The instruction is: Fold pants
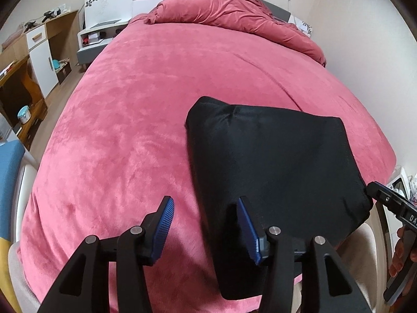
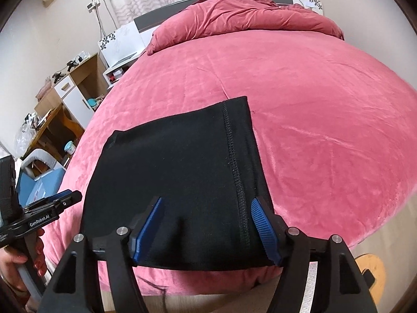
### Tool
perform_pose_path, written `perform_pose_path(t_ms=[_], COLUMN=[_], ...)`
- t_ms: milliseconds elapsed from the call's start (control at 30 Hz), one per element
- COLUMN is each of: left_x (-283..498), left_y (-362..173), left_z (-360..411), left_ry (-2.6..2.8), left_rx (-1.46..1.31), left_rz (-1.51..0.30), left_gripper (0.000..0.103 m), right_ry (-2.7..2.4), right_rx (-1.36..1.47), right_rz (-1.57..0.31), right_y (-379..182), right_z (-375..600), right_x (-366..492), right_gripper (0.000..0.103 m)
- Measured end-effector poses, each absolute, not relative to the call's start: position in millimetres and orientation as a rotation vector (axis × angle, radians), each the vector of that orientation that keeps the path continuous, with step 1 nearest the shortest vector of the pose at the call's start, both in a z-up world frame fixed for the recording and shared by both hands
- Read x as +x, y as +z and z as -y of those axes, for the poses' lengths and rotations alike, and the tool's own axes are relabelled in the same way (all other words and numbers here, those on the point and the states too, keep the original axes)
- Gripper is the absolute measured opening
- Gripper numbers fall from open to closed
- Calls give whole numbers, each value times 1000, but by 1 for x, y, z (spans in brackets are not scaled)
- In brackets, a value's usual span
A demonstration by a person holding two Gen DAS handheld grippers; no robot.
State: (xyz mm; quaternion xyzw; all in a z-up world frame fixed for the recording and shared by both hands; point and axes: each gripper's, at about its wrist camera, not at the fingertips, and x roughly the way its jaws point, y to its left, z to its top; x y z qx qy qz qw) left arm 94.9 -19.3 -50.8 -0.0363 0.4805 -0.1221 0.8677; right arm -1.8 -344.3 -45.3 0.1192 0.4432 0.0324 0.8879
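Black pants point(image 2: 182, 182) lie as one compact folded rectangle at the near edge of the bed point(image 1: 125, 109), close to its near right corner, a stitched seam running along their right side in the right wrist view. The right gripper point(image 2: 208, 229) hovers over the near hem with its blue pads spread wide, one each side of the seam end, holding nothing. The left gripper point(image 1: 206, 229) is likewise wide open and empty, its right pad over the pants' near left corner and its left pad over bare bedspread. By the look of it the folding is done or nearly so, and the step in hand is a last tidy or letting go. To do that well, keep both sets of jaws open and lift straight up and back so no pad snags the soft cloth and drags a layer askew; if an edge needs squaring, press lightly from above, not sideways. Counted: one pair of pants, two grippers, one bed. Farther off, one rumpled duvet point(image 1: 234, 13) is bunched at the head of the bed, and beyond the left edge stands a desk point(image 1: 23, 83).
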Motion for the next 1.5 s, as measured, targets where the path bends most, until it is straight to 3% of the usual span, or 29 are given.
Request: perform_pose_path(t_ms=[467,600,667,1000,1333,1500], left_x=[107,114,118,150,168,166], left_y=[-63,-64,-65,-84,-113,-122], left_z=[15,16,14,8,-1,0], left_ry=[-314,-364,-381,-544,-635,-646], left_rx=[-156,-165,-181,-304,-448,-524], left_rz=[-1098,-1118,-1126,-1207,-1266,-1281], left_gripper=[51,52,53,60,75,76], right_ry=[54,64,67,157,300,342], right_rx=[195,233,258,433,790,770], right_rz=[-980,-996,-1010,-1083,-1107,-1107], right_y=[-54,-58,-61,-91,-147,-149], right_z=[361,375,382,415,443,438], right_x=[15,23,27,54,77,81], right_gripper=[75,85,85,85,88,90])
